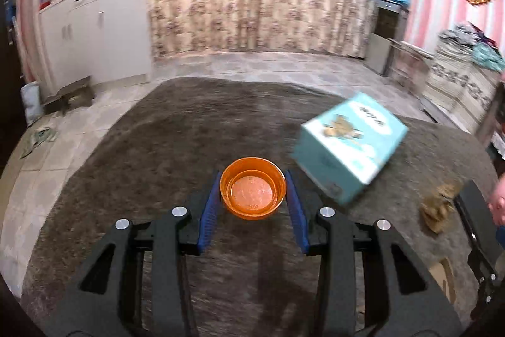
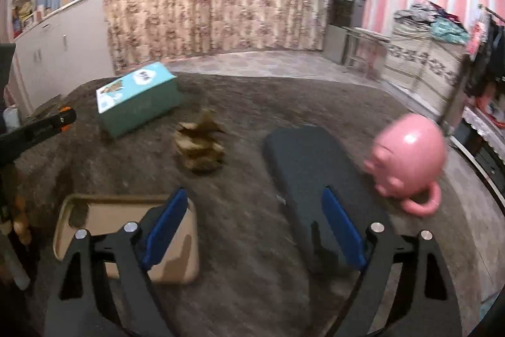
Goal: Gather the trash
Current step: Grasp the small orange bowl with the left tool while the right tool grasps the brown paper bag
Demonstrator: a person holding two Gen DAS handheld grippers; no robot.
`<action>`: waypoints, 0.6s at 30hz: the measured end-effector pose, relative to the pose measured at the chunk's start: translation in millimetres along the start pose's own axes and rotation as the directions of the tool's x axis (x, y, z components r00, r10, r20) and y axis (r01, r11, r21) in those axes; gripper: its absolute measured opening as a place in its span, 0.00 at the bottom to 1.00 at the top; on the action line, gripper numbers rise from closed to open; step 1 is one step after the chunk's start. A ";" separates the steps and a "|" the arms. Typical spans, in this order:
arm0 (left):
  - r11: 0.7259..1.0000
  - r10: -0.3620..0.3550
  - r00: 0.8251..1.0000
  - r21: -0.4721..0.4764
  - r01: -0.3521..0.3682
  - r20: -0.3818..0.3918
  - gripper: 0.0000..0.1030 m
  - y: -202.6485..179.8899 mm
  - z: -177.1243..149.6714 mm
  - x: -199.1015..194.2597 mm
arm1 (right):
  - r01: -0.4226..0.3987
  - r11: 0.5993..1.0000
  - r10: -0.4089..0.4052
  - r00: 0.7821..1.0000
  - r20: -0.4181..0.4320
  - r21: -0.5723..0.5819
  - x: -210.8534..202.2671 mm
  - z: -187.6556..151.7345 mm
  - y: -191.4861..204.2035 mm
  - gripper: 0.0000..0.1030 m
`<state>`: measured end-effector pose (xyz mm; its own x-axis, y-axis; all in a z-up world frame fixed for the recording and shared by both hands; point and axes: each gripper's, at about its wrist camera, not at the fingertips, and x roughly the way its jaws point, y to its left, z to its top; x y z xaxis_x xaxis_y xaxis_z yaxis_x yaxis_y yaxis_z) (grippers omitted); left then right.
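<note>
Your left gripper point(image 1: 252, 195) clamps the orange bowl point(image 1: 253, 188); right gripper point(image 2: 252, 229) gapes wide.
Trash: brown crumpled paper point(image 2: 200, 144) on the table point(image 2: 246, 242), between teal box point(image 2: 139, 98) and dark case point(image 2: 315, 179).

A: How is the surface point(image 2: 246, 242) finished?
B: A rough, matt brown pile is seen. The bowl point(image 1: 252, 188) is made of glossy, translucent orange plastic.
A: And the rest?
B: The box point(image 1: 347, 144) looks like printed card, the trash point(image 2: 200, 147) like crumpled brown paper. The pig point(image 2: 407, 157) is finished in glossy pink.
</note>
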<state>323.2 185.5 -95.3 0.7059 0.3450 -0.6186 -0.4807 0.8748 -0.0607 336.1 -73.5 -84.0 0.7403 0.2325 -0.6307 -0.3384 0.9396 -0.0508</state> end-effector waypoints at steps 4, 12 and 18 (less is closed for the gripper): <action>0.998 0.047 0.999 -0.036 -0.047 -0.019 0.38 8.5 0.1 10.1 | -0.045 0.999 0.045 0.999 -0.025 -0.004 25.4 14.5 13.3 0.83; 0.998 0.056 0.997 -0.017 -0.057 -0.054 0.38 8.8 -2.7 26.3 | -0.098 0.995 0.096 0.985 -0.146 -0.008 74.8 30.4 24.7 0.50; 0.999 0.039 0.998 -0.011 -0.040 -0.058 0.38 4.5 -4.1 28.9 | -0.087 0.996 0.085 0.995 -0.052 -0.024 35.0 25.3 19.4 0.42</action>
<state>339.3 198.0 -116.7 0.6553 0.3585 -0.6648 -0.5140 0.8566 -0.0446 370.2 -40.7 -87.4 0.6775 0.2985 -0.6723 -0.4149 0.9098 -0.0142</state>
